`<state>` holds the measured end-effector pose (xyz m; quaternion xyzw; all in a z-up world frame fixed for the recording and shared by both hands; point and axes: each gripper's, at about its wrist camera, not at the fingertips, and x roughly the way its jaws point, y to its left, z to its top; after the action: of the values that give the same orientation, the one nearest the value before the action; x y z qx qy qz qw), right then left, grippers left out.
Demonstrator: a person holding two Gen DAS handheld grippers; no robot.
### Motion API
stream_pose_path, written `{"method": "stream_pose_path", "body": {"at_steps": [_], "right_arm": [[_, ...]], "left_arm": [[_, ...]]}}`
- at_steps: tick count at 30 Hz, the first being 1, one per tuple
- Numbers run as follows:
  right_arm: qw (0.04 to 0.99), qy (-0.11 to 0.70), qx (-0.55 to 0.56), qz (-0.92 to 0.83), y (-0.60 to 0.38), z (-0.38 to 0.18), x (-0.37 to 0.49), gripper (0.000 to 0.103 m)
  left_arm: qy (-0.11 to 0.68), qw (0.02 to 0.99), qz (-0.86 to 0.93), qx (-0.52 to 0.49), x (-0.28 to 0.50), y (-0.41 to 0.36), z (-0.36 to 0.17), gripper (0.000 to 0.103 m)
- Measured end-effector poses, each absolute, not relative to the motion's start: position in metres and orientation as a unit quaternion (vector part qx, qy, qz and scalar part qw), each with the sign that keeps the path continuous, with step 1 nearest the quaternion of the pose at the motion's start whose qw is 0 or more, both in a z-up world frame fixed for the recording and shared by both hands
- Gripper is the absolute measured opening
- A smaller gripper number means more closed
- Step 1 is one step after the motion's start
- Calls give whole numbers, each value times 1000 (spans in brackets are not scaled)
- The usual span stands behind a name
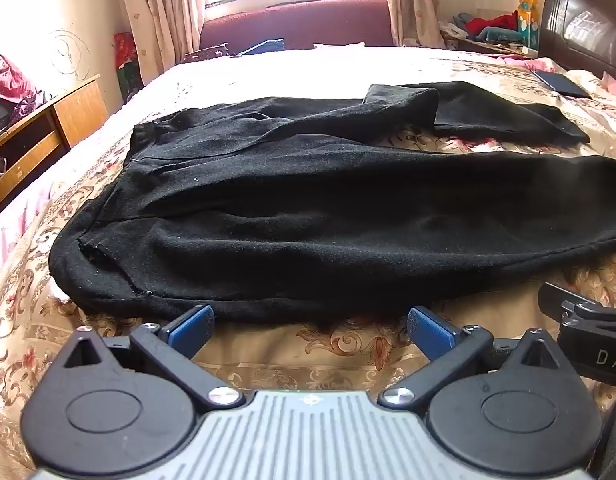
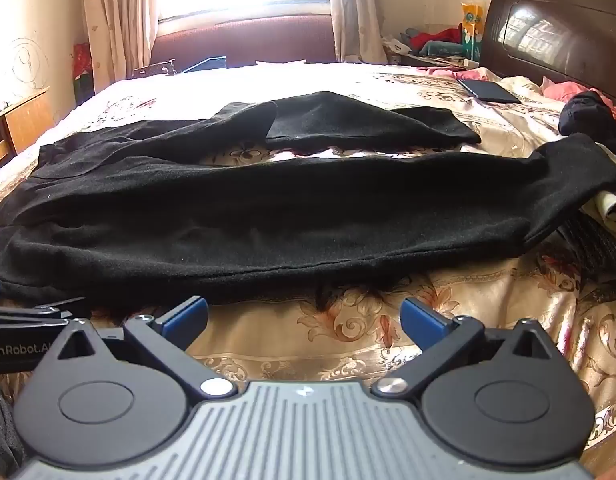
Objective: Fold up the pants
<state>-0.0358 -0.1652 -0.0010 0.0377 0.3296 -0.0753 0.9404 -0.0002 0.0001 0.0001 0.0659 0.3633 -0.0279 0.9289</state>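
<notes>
pants (image 1: 308, 208): black | bedspread (image 1: 348, 352): beige-gold, red-brown floral scrolls | left pads (image 1: 190, 330): blue | right pads (image 2: 422, 320): blue | headboard (image 2: 556, 36): dark brown | curtains (image 1: 160, 12): pale beige | cabinet (image 1: 48, 136): orange wood

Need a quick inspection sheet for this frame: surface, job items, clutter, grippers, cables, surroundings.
Surface: bed with floral bedspread, sunlit at far side.
Job's things: black pants spread flat, waistband left, far leg's end folded back.
Clutter: dark phone-like slab; dark garment by the headboard.
Grippers: left gripper and right gripper open, empty, short of the pants' near edge.
Cables: nothing seen.
Surroundings: window with curtains, wooden cabinet, dark headboard.
</notes>
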Motion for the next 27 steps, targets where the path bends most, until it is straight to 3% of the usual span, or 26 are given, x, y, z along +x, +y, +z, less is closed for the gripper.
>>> {"method": "stream_pose_path", "body": {"at_steps": [27], "right_arm": [[936, 344, 21, -78, -163, -8, -31, 102]], "left_arm": [[377, 923, -39, 60, 2, 0, -6, 103]]}}
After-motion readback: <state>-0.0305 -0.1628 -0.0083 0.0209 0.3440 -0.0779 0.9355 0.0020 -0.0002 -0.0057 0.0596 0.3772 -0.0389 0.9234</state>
